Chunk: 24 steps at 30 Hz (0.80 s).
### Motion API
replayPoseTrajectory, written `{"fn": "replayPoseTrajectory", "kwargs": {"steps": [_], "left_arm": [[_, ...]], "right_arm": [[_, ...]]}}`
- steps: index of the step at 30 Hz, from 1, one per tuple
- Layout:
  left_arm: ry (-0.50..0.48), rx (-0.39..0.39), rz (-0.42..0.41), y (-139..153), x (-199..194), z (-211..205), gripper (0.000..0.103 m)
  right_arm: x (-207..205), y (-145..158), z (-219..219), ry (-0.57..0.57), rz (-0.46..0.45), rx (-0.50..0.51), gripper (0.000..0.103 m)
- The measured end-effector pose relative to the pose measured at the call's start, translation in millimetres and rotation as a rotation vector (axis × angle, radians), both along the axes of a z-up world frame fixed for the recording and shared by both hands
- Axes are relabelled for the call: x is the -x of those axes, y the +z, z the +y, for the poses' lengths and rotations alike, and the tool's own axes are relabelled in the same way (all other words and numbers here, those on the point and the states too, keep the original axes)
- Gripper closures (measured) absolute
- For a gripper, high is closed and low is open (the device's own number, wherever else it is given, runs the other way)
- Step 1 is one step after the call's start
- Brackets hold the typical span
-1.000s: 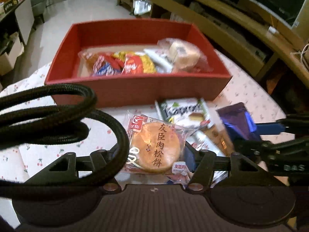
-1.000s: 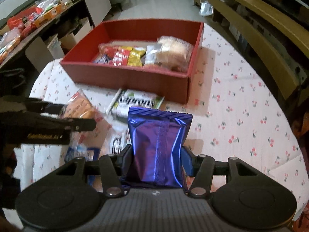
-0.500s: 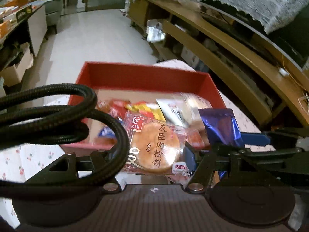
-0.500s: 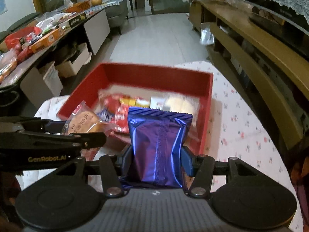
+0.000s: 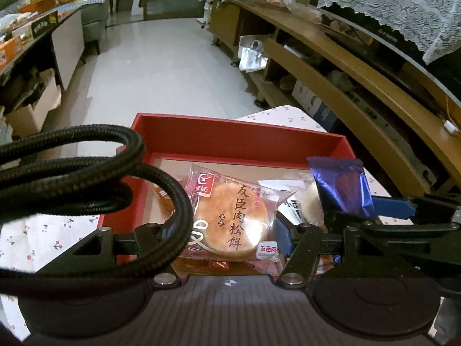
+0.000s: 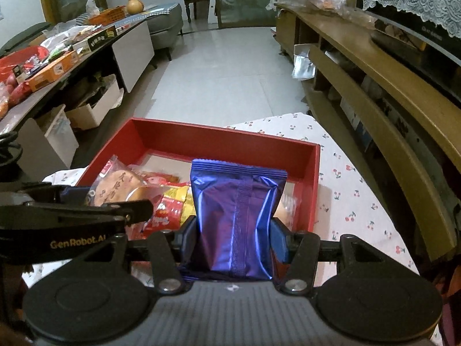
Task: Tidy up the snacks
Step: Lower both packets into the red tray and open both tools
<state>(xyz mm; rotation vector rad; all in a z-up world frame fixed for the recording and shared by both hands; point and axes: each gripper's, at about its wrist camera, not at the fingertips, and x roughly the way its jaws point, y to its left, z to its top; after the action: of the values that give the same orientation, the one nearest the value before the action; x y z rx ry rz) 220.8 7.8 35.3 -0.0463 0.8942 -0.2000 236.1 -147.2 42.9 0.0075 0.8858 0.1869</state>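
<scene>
My left gripper (image 5: 230, 230) is shut on a clear packet holding a round golden pastry cake (image 5: 233, 219) and holds it over the near part of the red box (image 5: 230, 141). My right gripper (image 6: 233, 239) is shut on a shiny purple foil packet (image 6: 236, 216), held upright over the box's right half (image 6: 314, 184). The purple packet also shows in the left wrist view (image 5: 343, 184), and the pastry cake in the right wrist view (image 6: 118, 184). Red and yellow snack packets (image 6: 170, 204) lie inside the box.
The box stands on a table with a white cherry-print cloth (image 6: 354, 190). A black braided cable (image 5: 95, 184) loops across the left wrist view. A wooden shelf unit (image 6: 374, 92) runs along the right; a cluttered counter (image 6: 57, 57) stands left.
Both grippers have lifted their packets off the table and carried them forward over the red box. The loose snacks on the table have dropped out of view.
</scene>
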Motion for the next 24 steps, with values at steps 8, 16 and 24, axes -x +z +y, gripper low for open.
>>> {"fn": "replayPoseTrajectory", "kwargs": {"steps": [8, 16, 24], "left_arm": [[0.037, -0.048, 0.005, -8.2, -8.1, 1.0, 0.034], [0.064, -0.072, 0.011, -13.5, -12.9, 1.6, 0.033], [0.093, -0.089, 0.01, -14.0, -14.7, 4.7, 0.025]], "right_arm": [[-15.0, -12.2, 7.6, 0.015, 0.004, 0.026, 0.042], [-20.3, -19.1, 13.2, 0.033, -0.013, 0.063, 0.042], [-23.5, -20.0, 14.1, 0.034, -0.027, 0.071, 0.04]]}}
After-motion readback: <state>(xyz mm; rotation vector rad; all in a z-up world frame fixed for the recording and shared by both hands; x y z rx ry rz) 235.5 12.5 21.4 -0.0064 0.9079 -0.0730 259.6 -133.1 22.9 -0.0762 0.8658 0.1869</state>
